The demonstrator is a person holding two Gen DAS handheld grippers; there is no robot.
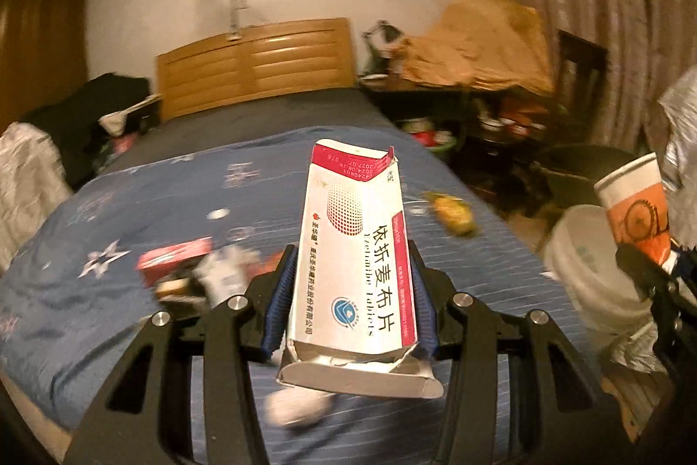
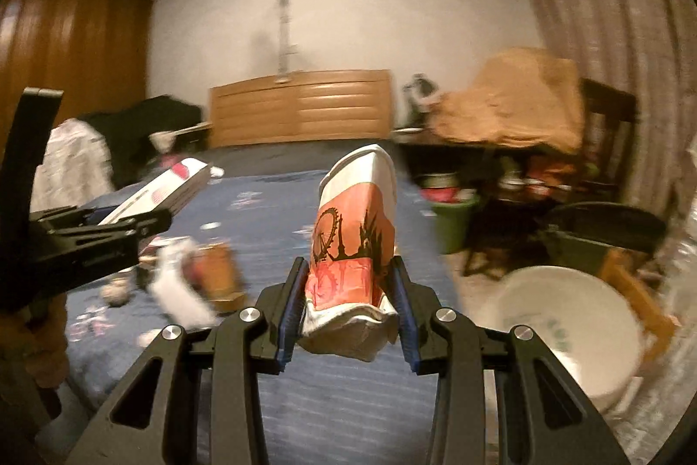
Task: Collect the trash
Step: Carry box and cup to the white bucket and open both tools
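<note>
My left gripper (image 1: pixel 350 251) is shut on a white and pink medicine box (image 1: pixel 355 260) with torn ends, held above the blue bed cover (image 1: pixel 130 212). My right gripper (image 2: pixel 348 264) is shut on a crushed orange and white paper cup (image 2: pixel 353 229), also held above the bed. The cup (image 1: pixel 636 208) and right gripper show at the right edge of the left wrist view. The box (image 2: pixel 165 190) and left gripper (image 2: pixel 157 221) show at the left of the right wrist view. A white bucket (image 2: pixel 562 330) stands on the floor right of the bed.
More litter lies on the bed: a red box (image 1: pixel 174 256), crumpled white paper (image 1: pixel 226 277), a yellow wrapper (image 1: pixel 453 212) and a brown piece (image 2: pixel 218 277). A wooden headboard (image 1: pixel 257 64) is at the far end. Cluttered furniture (image 2: pixel 509 103) and curtains stand right.
</note>
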